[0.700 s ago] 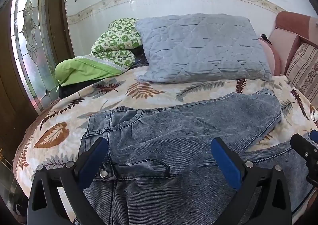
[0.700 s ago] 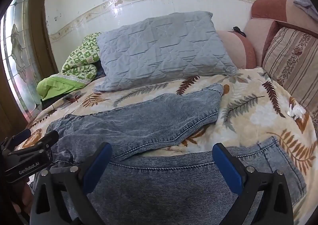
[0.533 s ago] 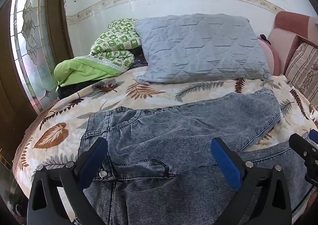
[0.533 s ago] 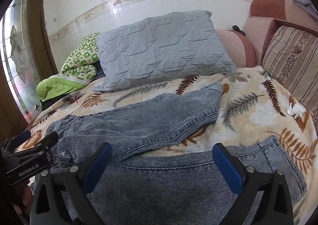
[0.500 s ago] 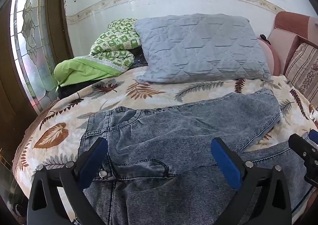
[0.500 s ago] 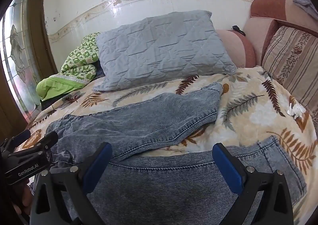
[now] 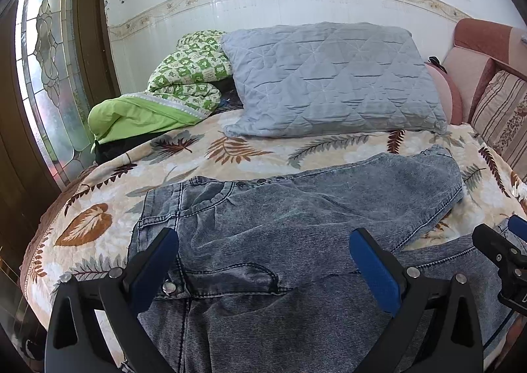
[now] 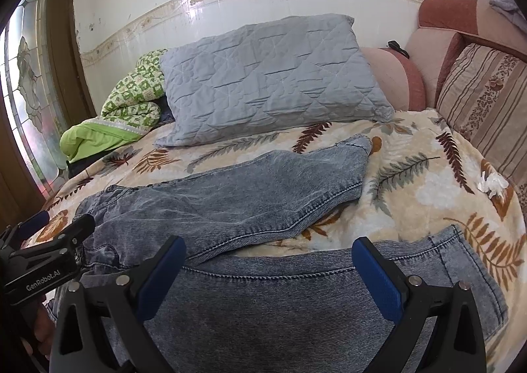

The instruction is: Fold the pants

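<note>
Blue-grey denim pants (image 7: 296,224) lie spread on a leaf-patterned bedspread (image 7: 98,208). The waistband is at the left, one leg runs toward the back right (image 8: 263,188), the other leg lies along the near edge (image 8: 296,307). My left gripper (image 7: 263,261) is open and empty, hovering over the waist and pocket area. My right gripper (image 8: 266,267) is open and empty, hovering over the near leg. The left gripper also shows at the left edge of the right wrist view (image 8: 42,257).
A grey quilted pillow (image 7: 329,79) leans on the back wall. A green patterned quilt (image 7: 164,96) is bunched at the back left. Striped cushions (image 8: 487,109) and a pink headboard line the right side. A white crumpled tissue (image 8: 494,183) lies near the right edge.
</note>
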